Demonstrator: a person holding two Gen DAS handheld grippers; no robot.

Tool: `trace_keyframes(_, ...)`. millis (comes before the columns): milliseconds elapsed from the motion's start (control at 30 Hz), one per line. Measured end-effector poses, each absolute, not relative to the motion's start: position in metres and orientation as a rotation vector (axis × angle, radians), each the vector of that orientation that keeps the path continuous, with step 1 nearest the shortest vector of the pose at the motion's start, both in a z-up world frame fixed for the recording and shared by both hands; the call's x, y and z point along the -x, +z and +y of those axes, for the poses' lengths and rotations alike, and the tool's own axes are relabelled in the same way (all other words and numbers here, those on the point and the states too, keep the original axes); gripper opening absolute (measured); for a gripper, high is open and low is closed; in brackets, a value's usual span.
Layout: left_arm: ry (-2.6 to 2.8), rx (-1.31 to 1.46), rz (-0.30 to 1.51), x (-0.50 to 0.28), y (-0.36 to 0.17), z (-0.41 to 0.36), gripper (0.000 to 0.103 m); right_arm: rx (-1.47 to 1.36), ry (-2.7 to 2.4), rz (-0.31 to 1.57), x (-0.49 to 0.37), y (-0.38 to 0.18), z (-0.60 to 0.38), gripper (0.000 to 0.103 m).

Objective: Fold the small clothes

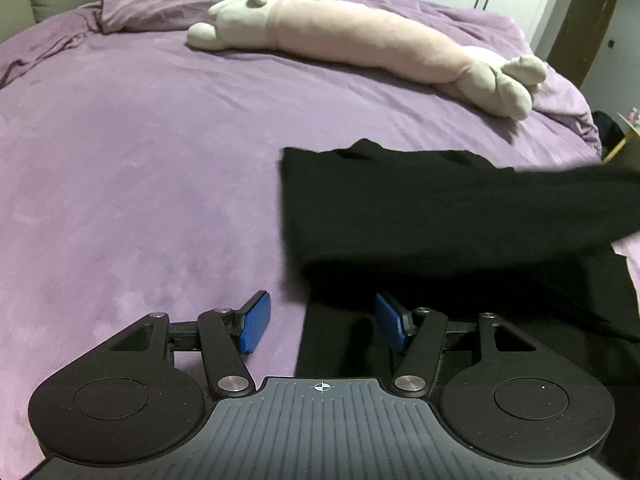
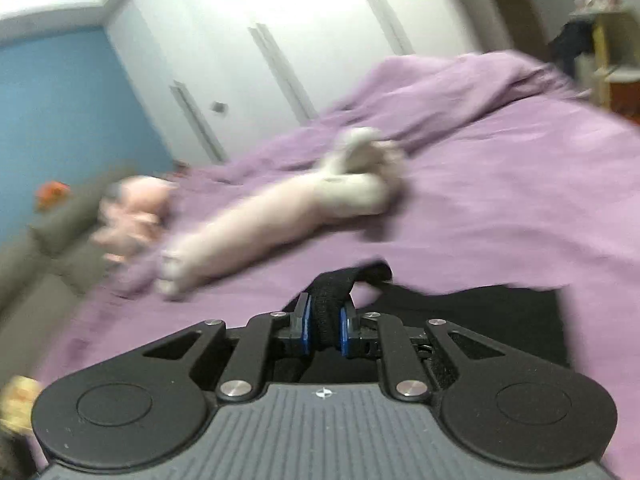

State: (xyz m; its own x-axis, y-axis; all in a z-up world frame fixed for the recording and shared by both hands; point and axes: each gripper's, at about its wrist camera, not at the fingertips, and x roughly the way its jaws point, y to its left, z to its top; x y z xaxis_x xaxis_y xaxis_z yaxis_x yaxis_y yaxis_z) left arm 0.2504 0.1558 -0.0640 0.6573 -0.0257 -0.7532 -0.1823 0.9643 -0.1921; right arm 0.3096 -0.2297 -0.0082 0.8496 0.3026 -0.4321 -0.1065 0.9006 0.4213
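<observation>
The right wrist view is blurred, so the long plush toy [image 2: 280, 216] on the purple bed [image 2: 500, 200] is smeared. The black garment [image 1: 440, 220] runs off the frame's right edge; its left edge lies between the spread left claw [image 1: 322, 326]. The right claw [image 2: 325, 334] pinches a bunched black fold.

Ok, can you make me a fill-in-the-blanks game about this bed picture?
1. The bedcover is the colour ____.
2. The right gripper is shut on a bunched bit of ____ cloth.
3. The left gripper has its jaws ____, with nothing pinched between them.
4. The long plush toy lies on the bed ____ the black garment, not touching it.

Missing words: purple; black; open; beyond
</observation>
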Motion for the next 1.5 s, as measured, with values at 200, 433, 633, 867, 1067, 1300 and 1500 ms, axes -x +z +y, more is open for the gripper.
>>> trace_keyframes(200, 0.106, 0.246, 0.881, -0.265, -0.070, 0.147, 0.064, -0.374, 0.075, 0.722, -0.318, -0.073, -0.277, 0.021)
trace_keyframes(433, 0.104, 0.211, 0.896, -0.269, -0.071, 0.139, 0.064, -0.472, 0.093, 0.788, -0.326, -0.101, -0.285, 0.022)
trace_keyframes(633, 0.113, 0.206, 0.895, -0.269, -0.071, 0.140, 0.064, -0.649, 0.259, 0.625, -0.306, -0.084, -0.306, 0.011)
trace_keyframes(867, 0.120, 0.215, 0.904, -0.268, -0.070, 0.142, 0.064, -0.475, 0.070, 0.802, -0.310, -0.099, -0.313, 0.013)
trace_keyframes(1067, 0.117, 0.181, 0.918, -0.268, -0.070, 0.137, 0.065, -0.487, 0.119, 0.801, -0.310, -0.101, -0.300, 0.030)
trace_keyframes(1300, 0.123, 0.178, 0.923, -0.264, -0.067, 0.139, 0.065, -0.349, 0.078, 0.751, -0.308, -0.084, -0.285, 0.008)
trace_keyframes(1500, 0.135, 0.173, 0.934, -0.258, -0.065, 0.143, 0.065, -0.177, -0.001, 0.836, -0.317, -0.093, -0.275, 0.005)
